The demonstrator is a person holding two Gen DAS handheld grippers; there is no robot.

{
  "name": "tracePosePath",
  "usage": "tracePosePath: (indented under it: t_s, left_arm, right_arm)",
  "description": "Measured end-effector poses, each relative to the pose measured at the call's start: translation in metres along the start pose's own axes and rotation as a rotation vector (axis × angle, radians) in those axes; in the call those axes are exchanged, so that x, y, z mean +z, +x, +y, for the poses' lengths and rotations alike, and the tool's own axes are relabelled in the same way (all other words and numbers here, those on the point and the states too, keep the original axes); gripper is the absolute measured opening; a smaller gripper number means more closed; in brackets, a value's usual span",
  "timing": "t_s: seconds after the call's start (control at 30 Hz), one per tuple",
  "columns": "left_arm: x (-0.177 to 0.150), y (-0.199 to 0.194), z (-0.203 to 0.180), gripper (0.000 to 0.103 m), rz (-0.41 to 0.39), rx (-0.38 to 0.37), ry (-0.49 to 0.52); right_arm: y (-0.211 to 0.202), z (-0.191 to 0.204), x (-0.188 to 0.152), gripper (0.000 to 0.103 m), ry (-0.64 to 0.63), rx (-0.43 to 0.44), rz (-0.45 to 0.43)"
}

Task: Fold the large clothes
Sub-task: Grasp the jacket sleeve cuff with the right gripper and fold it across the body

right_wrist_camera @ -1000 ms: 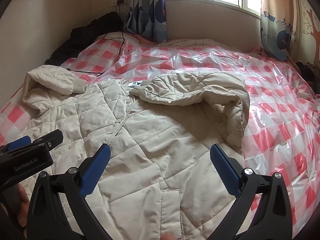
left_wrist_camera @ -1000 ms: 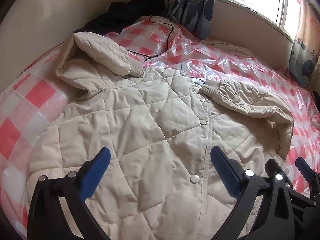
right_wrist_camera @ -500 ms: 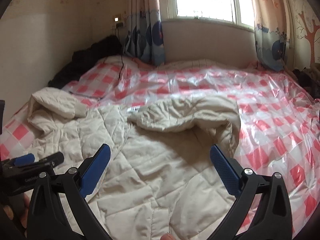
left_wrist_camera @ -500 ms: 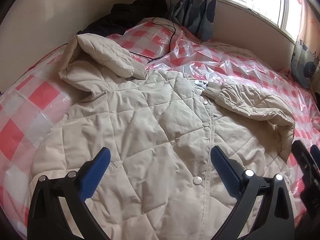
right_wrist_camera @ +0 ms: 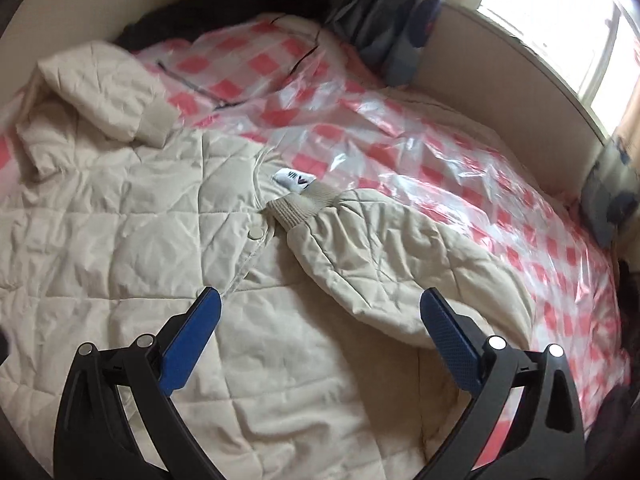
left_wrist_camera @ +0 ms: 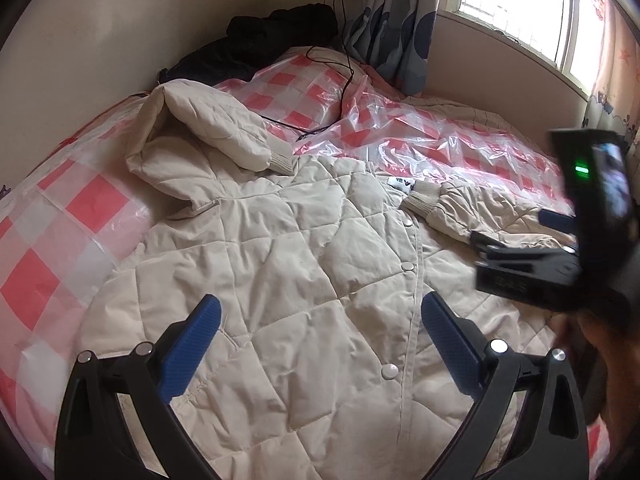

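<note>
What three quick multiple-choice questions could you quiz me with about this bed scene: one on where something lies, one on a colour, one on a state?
1. Where does the black cable lie?
A. on the bed beyond the jacket
B. across the jacket's front
C. on the windowsill

2. What colour is the quilted jacket?
A. navy
B. cream
C. green

3. How stands the right gripper?
A. shut on a cuff
B. shut, empty
C. open, empty

Answers: 1 A, it trails over the plastic-covered checks; 2 B, pale cream throughout; 3 C, its blue fingers stand apart above the jacket.

Cream quilted jacket [right_wrist_camera: 168,240] on checked bed cover [right_wrist_camera: 460,168], right tongs [right_wrist_camera: 320,332] spread wide above folded-in sleeve [right_wrist_camera: 392,256]
</note>
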State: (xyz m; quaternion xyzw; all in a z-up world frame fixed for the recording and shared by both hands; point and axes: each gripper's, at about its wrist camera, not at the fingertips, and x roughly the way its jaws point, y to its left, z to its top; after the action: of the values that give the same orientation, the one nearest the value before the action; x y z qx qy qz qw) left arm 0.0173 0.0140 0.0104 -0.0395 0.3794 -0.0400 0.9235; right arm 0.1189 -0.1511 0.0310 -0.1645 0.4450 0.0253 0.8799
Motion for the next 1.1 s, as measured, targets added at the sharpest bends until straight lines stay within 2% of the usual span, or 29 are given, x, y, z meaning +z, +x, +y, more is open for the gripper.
tracePosePath:
  t_s: [0.1,0.23,0.4,0.47,0.5,0.53,0.57,0.63,0.73,0.87,1.0,1.1]
  left_arm:
    - [0.002,-0.004,-0.001,0.096,-0.014,0.002,0.010]
    - [0.002,-0.008,-0.002,0.096,-0.029,0.021,0.028]
    - [0.001,-0.005,-0.004,0.096,-0.018,0.033,0.037]
    - [0.001,-0.004,-0.005,0.096,-0.013,0.026,0.036]
    - [0.001,-0.004,-0.007,0.096,-0.014,0.024,0.037]
    - [0.001,-0.004,-0.008,0.096,-0.014,0.023,0.040]
    - [0.000,-0.004,-0.010,0.096,-0.014,0.022,0.045]
    - [0.000,-0.003,-0.014,0.096,-0.011,0.017,0.051]
    - [-0.001,-0.002,-0.018,0.096,-0.006,0.016,0.062]
    - [-0.002,-0.003,-0.023,0.096,-0.007,0.015,0.069]
    - [-0.003,-0.004,-0.026,0.096,-0.010,0.021,0.088]
    - [-0.004,-0.002,-0.025,0.096,0.001,0.024,0.082]
  right_arm:
    - [0.043,0.010,0.015,0.096,-0.051,0.017,0.083]
    - [0.062,0.005,0.017,0.096,0.022,0.033,0.084]
    - [0.084,0.005,0.014,0.096,-0.018,-0.056,0.118]
    - [0.093,-0.004,0.014,0.096,-0.003,-0.055,0.128]
    - [0.097,-0.009,0.013,0.084,0.005,-0.050,0.137]
    - [0.103,-0.013,0.013,0.059,0.008,-0.048,0.157]
    - [0.110,-0.018,0.012,0.048,0.013,-0.039,0.184]
    - [0.117,-0.027,0.011,0.019,0.030,-0.017,0.203]
    - [0.109,-0.046,0.014,0.009,0.103,0.030,0.167]
    - [0.080,-0.078,0.016,0.007,0.215,0.070,0.078]
    - [0.030,-0.140,0.002,0.007,0.400,0.098,-0.053]
    - [-0.014,-0.208,-0.033,0.007,0.610,0.094,-0.160]
